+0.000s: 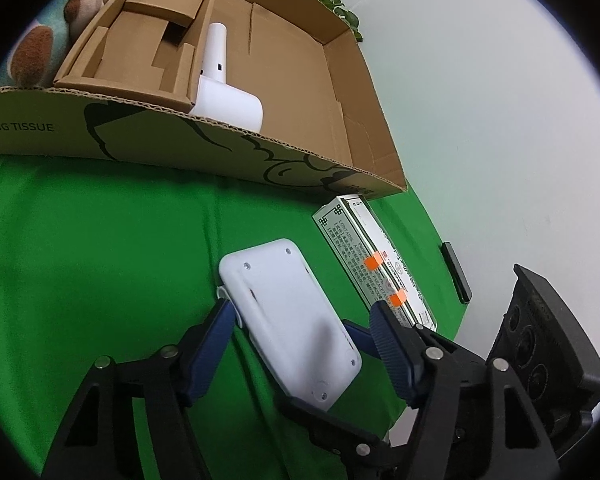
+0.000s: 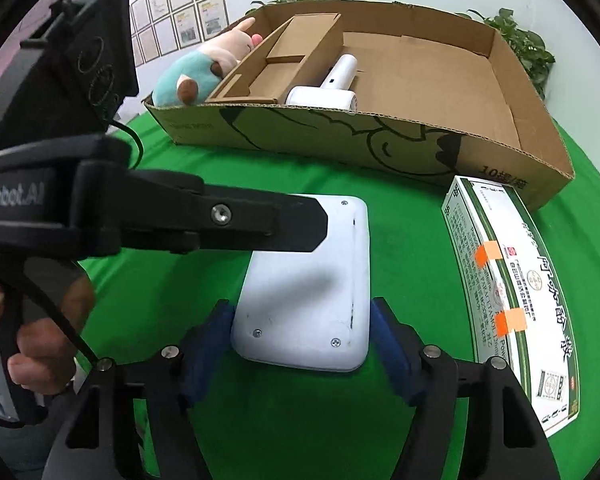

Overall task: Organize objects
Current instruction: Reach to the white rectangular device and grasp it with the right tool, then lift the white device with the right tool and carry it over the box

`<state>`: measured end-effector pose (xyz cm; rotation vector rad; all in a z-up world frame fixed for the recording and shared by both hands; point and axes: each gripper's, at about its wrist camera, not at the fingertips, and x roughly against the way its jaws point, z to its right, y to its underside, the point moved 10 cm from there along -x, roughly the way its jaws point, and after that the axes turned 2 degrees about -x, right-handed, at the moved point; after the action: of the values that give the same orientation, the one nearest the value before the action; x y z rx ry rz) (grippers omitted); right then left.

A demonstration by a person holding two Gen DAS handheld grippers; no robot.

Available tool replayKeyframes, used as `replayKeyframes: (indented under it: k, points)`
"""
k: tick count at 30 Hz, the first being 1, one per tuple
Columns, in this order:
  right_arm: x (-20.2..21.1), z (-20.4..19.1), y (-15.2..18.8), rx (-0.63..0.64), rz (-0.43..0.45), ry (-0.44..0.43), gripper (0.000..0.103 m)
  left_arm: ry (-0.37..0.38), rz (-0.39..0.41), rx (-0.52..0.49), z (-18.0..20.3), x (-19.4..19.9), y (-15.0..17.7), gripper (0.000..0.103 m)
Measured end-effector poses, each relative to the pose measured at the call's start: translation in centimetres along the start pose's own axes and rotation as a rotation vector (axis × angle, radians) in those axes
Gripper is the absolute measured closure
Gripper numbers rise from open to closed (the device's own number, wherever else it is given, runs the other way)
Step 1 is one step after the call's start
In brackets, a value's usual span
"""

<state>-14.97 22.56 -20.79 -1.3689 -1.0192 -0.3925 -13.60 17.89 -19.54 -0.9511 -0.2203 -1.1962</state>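
Both grippers are set on the one white device [image 2: 306, 280] at lower centre of both views: the right gripper [image 2: 300, 340] clamps its near end across the width, and the left gripper [image 1: 304, 320] clamps its long sides. Expect a rigid, smooth, probably light shell that can slip, so keep the pads flat on the side edges. Beyond it on the green cloth [image 2: 300, 420] count one printed carton [image 2: 512, 292], then one cardboard box [image 2: 380, 148] at upper frame holding one white hair dryer [image 2: 332, 88], one cardboard insert [image 2: 276, 64] and one plush toy [image 2: 196, 72].

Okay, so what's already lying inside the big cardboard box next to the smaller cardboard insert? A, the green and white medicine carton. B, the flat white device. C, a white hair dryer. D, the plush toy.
C: the white hair dryer lies inside the cardboard box, beside the insert.
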Motion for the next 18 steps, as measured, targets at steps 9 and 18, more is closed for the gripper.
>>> replayKeyframes:
  k: [9, 18]
  points:
    - [0.4, -0.4, 0.6, -0.133, -0.008, -0.128, 0.037, -0.009, -0.038, 0.014, -0.4, -0.5, 1.2, 0.049]
    - [0.5, -1.3, 0.9, -0.094, 0.002, -0.104, 0.037, -0.066, -0.029, 0.026, -1.5, -0.3, 1.3, 0.068]
